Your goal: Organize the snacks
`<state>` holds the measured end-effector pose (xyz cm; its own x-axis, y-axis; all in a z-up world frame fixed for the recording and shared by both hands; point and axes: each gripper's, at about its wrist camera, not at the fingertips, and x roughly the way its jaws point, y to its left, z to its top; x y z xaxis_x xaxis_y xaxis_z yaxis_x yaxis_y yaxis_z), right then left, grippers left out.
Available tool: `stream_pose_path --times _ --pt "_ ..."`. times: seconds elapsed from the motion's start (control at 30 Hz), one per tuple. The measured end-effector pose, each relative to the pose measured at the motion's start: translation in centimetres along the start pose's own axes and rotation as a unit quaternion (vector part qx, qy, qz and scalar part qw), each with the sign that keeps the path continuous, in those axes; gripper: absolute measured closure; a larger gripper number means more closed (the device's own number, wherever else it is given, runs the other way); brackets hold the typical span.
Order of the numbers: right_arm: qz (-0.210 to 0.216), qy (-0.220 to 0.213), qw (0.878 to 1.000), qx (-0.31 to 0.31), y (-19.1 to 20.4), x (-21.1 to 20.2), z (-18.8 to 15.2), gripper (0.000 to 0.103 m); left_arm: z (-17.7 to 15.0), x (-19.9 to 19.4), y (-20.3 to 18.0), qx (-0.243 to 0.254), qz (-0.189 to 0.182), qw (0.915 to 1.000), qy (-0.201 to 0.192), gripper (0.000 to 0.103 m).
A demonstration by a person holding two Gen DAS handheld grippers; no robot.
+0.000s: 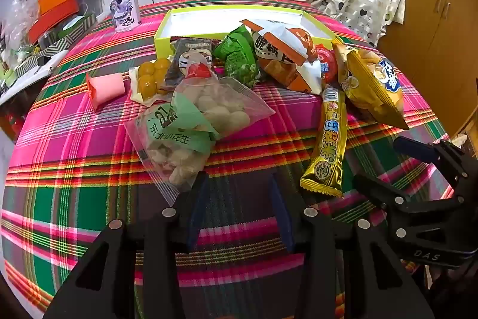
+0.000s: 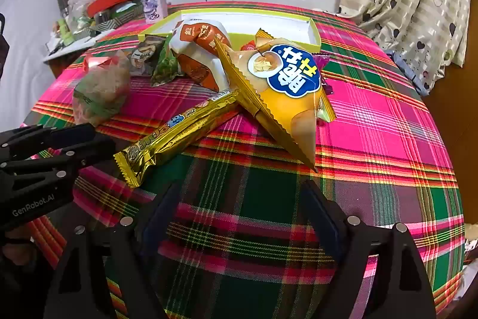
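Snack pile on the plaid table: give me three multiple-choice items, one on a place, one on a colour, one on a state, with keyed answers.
1. Where does the long gold snack stick lie?
A. inside the box
B. on the tablecloth, its far end at the yellow chip bag
C. in a tool

2. What colour is the rim of the open box?
A. yellow-green
B. blue
C. black

3. How is the right tool?
A. shut on the chip bag
B. shut on the stick
C. open, holding nothing

Answers: 1 B, it rests on the tablecloth with its far end at the yellow chip bag. 2 A, its walls are yellow-green. 3 C, only cloth shows between its spread fingers.
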<state>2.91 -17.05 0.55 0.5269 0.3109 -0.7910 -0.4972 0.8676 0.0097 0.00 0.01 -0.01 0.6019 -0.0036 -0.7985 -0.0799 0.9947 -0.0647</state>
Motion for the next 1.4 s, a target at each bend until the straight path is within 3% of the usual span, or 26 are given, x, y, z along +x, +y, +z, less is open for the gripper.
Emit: stream_pose_path --times 1.4 --pt "0.001 0.001 1.000 -0.001 -0.04 -0.02 -0.06 0.018 -0.08 0.10 -0.13 0.011 0.016 0.9998 0.010 0.060"
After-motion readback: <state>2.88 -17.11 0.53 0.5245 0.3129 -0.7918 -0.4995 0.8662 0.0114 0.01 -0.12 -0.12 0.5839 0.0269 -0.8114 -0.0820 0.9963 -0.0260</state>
